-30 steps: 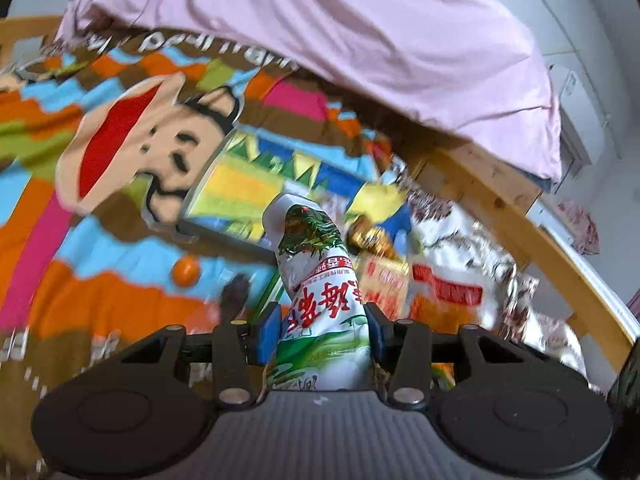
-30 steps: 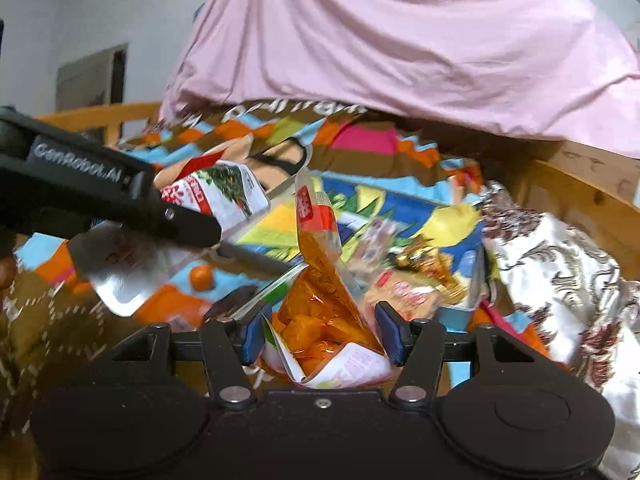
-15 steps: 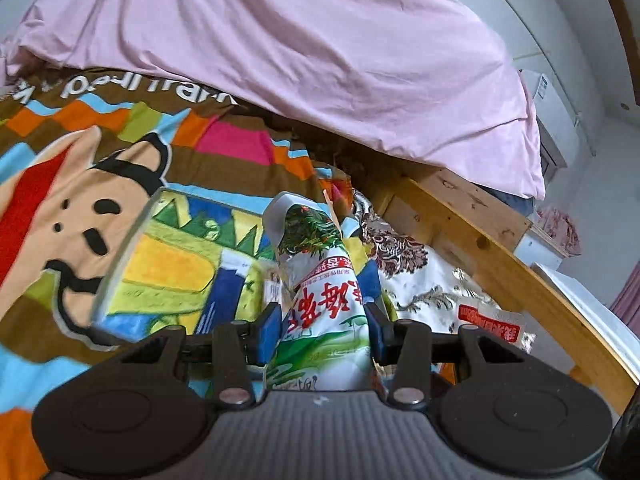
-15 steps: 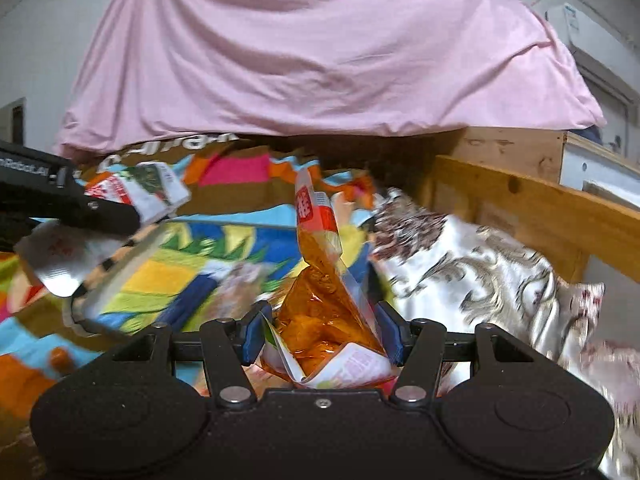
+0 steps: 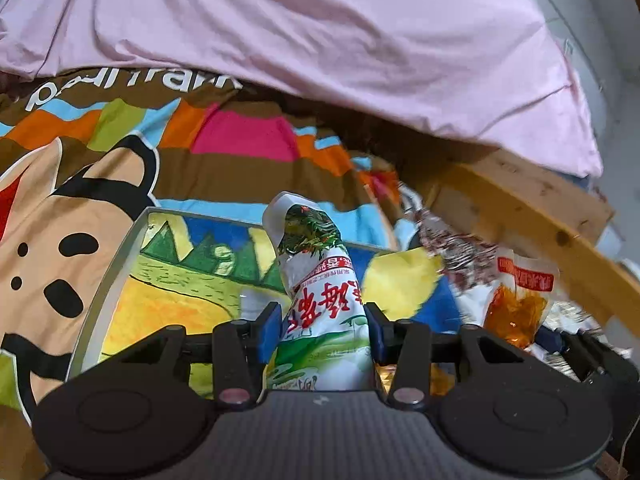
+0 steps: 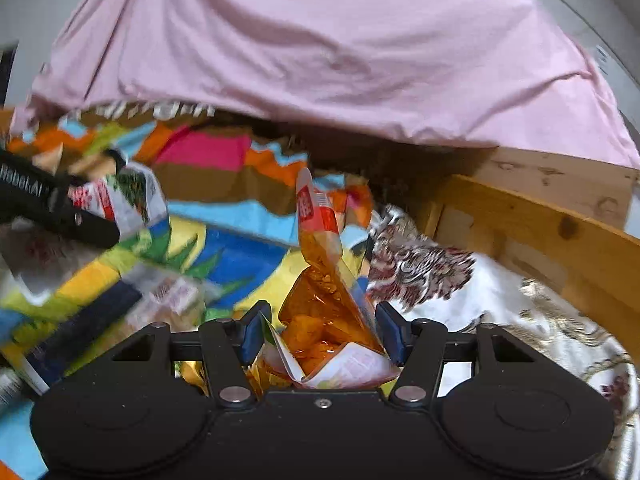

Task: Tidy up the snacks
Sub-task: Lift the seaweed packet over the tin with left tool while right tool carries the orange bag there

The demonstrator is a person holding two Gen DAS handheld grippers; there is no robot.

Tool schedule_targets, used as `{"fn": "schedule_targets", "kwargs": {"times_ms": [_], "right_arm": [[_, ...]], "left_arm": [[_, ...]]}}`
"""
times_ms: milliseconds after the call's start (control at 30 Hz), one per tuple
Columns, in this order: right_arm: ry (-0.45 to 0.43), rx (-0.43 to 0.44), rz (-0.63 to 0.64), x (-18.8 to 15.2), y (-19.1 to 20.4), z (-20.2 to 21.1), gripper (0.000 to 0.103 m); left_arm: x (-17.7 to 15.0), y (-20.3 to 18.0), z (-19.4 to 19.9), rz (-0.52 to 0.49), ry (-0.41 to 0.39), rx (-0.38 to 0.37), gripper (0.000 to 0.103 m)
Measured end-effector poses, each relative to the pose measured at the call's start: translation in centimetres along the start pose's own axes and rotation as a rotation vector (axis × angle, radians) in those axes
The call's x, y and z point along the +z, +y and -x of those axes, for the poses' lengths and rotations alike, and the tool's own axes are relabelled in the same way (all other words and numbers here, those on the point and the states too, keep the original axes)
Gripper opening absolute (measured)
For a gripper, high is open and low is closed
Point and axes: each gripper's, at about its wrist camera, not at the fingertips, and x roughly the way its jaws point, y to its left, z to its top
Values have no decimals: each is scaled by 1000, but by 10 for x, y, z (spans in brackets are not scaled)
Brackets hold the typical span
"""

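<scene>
In the left wrist view, the left gripper (image 5: 322, 330) is clamped on a white snack packet (image 5: 320, 304) with red characters and a green leafy print; both blue pads press its sides and the packet stands upright between them, its crimped top pointing away from the camera. Below and beyond it lies a shallow tray (image 5: 120, 264) printed with green hills, yellow fields and blue sky, resting on a bedspread (image 5: 80, 184) with a cartoon face and coloured bands. A pink sheet (image 5: 340, 40) is bunched across the far side of the bed, and a wooden bed rail (image 5: 532, 216) runs along the right. At the right edge an orange snack bag (image 5: 518, 304) with a red label hangs above the black body of the other gripper. In the right wrist view, the right gripper (image 6: 322, 334) holds that orange snack bag (image 6: 324, 280) by its lower part, the pads closed against its sides; the clear bag shows orange pieces inside and its red-and-white header leans up and slightly left. To the left, blurred, the left gripper's black finger (image 6: 60, 212) carries the white packet (image 6: 128, 200) above the tray (image 6: 240, 256), where a few small wrapped snacks (image 6: 172, 292) lie smeared by motion. A white floral-patterned cloth (image 6: 460, 292) lies to the right, against the wooden rail (image 6: 560, 240), with the pink sheet (image 6: 320, 40) heaped behind.
</scene>
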Motion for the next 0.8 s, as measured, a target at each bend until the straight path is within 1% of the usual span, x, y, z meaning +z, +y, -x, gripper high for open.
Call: {"fn": "schedule_targets", "kwargs": {"times_ms": [167, 333, 567, 633, 667, 733, 800], "right_arm": [[59, 23, 32, -10, 9, -17, 63], [60, 41, 23, -10, 10, -17, 67], [62, 68, 8, -9, 11, -17, 71], [57, 71, 3, -9, 11, -16, 78], [52, 66, -2, -8, 10, -16, 79], [41, 62, -11, -6, 9, -13, 80], [29, 65, -28, -4, 6, -10, 84]], "left_arm": [[-6, 9, -23, -3, 36, 33, 48], [-15, 13, -35, 22, 51, 44, 48], [-23, 11, -39, 15, 68, 53, 49], [-23, 11, -40, 20, 74, 55, 52], [-24, 11, -40, 24, 75, 55, 53], [-24, 11, -40, 36, 83, 55, 59], [-25, 12, -40, 46, 83, 58, 61]]}}
